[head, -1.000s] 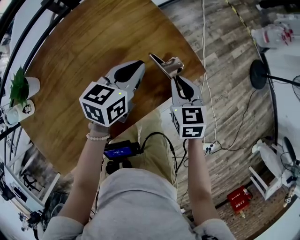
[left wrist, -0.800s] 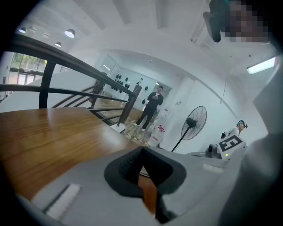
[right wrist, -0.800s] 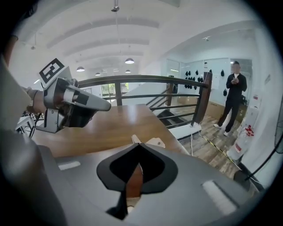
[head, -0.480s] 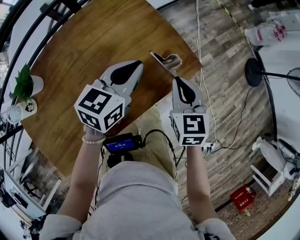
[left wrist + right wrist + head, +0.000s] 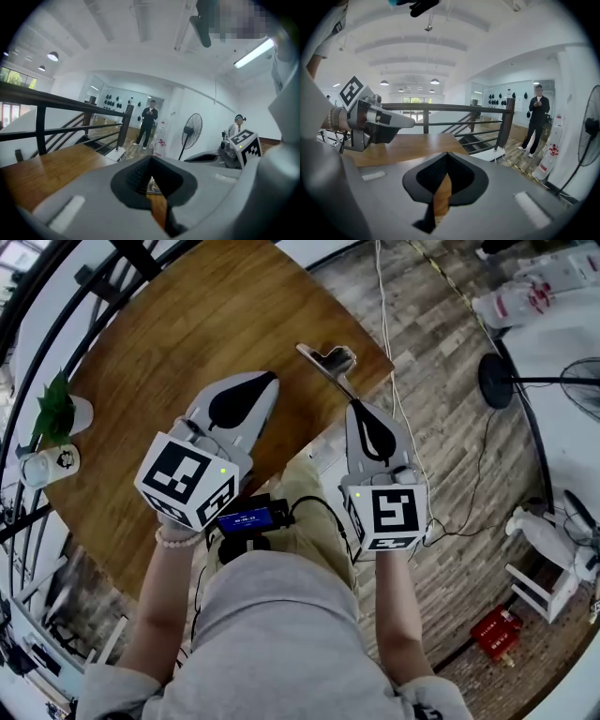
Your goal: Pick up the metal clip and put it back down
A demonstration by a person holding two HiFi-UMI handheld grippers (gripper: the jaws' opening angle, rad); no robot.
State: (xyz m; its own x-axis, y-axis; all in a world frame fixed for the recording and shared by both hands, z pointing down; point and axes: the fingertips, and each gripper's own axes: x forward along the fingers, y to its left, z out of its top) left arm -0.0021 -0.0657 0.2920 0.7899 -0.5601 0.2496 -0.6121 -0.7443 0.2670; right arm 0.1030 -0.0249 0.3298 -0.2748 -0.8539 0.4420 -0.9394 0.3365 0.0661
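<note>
The metal clip (image 5: 326, 360) lies on the round wooden table (image 5: 169, 343), close to its right edge, with its thin lever pointing toward me. My right gripper (image 5: 355, 408) hovers just short of that lever's end and is shut; in the right gripper view (image 5: 446, 157) only wood shows through the slit between its jaws. My left gripper (image 5: 266, 381) is over the table to the left of the clip, also shut and empty. A glint of metal (image 5: 151, 184) shows through the slit in the left gripper view (image 5: 151, 161).
A potted plant (image 5: 58, 413) and a white cup (image 5: 53, 463) stand at the table's left edge by a black railing (image 5: 56, 296). Cables and a fan base (image 5: 502, 381) lie on the floor to the right. A person (image 5: 149, 123) stands far off.
Both grippers have risen and drawn back toward me. The right gripper's tip was at the clip a second ago and now stands off it; the clip stays on the table.
</note>
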